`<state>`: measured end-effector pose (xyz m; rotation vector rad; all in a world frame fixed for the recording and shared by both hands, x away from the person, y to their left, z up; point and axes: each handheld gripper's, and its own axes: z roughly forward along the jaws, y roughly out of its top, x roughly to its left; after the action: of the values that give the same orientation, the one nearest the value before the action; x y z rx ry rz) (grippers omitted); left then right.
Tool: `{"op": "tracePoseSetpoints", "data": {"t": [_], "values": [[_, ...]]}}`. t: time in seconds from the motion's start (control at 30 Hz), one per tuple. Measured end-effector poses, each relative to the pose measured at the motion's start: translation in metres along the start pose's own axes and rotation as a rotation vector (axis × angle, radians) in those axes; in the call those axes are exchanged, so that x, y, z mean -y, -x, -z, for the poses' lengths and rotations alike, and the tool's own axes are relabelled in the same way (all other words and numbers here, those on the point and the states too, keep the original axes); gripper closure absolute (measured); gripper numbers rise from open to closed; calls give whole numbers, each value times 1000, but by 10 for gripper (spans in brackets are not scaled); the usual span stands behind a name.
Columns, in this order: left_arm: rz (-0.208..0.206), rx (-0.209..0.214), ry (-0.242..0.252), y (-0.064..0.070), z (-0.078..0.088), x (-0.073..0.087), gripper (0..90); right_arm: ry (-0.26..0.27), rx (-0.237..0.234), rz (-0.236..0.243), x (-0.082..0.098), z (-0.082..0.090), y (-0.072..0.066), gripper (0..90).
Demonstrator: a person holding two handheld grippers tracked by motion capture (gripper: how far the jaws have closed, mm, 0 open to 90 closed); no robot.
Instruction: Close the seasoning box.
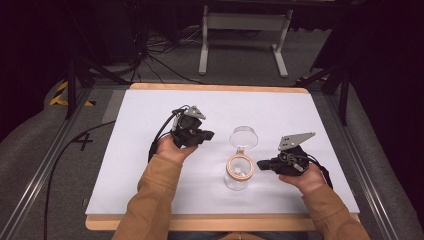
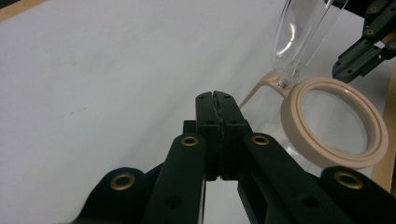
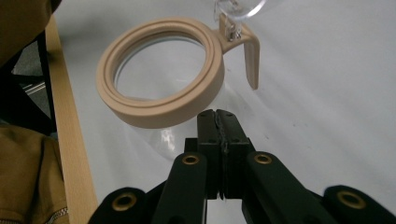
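Note:
A clear glass jar (image 1: 238, 176) with a beige ring collar (image 1: 240, 166) stands near the table's front middle. Its clear hinged lid (image 1: 244, 136) is swung open behind it. The collar (image 2: 336, 122) and raised lid (image 2: 301, 39) lie to the right in the left gripper view; the collar (image 3: 161, 72) sits just ahead of the jaws in the right gripper view. My left gripper (image 1: 210, 134) is shut and empty, left of the lid. My right gripper (image 1: 260, 163) is shut and empty, just right of the jar's collar.
The white table top (image 1: 150, 165) has a wooden front edge (image 1: 200, 222). A metal stand (image 1: 245, 30) and cables lie on the floor beyond the table. Brown sleeves (image 1: 150, 205) enter from the bottom.

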<state>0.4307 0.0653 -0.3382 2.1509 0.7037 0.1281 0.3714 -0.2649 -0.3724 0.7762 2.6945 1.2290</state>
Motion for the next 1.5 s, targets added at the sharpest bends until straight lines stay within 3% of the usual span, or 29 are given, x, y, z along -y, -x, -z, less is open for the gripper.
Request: {"op": "tracePoseSetpoints", "data": {"t": [0.17,0.23,0.43,0.53,0.67,0.8,1.0,1.33,1.5], "values": [[-9,45,28,-2,-6,-3,897,51,-12,13,-3,10,-5,891],[-34,94,37,-2,-9,-4,896,80,-28,23,-4,13,-9,891],[-53,120,56,-2,-19,-13,894,155,-39,66,-7,13,-23,892],[-54,129,72,-2,-26,-16,886,180,-35,66,-8,11,-28,893],[-8,157,126,-6,-32,-16,882,210,-21,58,-9,8,-32,893],[15,159,132,-7,-38,-13,887,231,-9,45,-11,6,-32,892],[-36,180,133,0,-38,-15,885,265,-3,20,-12,6,-28,892],[-63,178,134,6,-36,-15,883,286,-11,11,-14,7,-27,892],[-81,185,111,10,-31,-15,882,299,-8,12,-16,12,-27,892]]}}
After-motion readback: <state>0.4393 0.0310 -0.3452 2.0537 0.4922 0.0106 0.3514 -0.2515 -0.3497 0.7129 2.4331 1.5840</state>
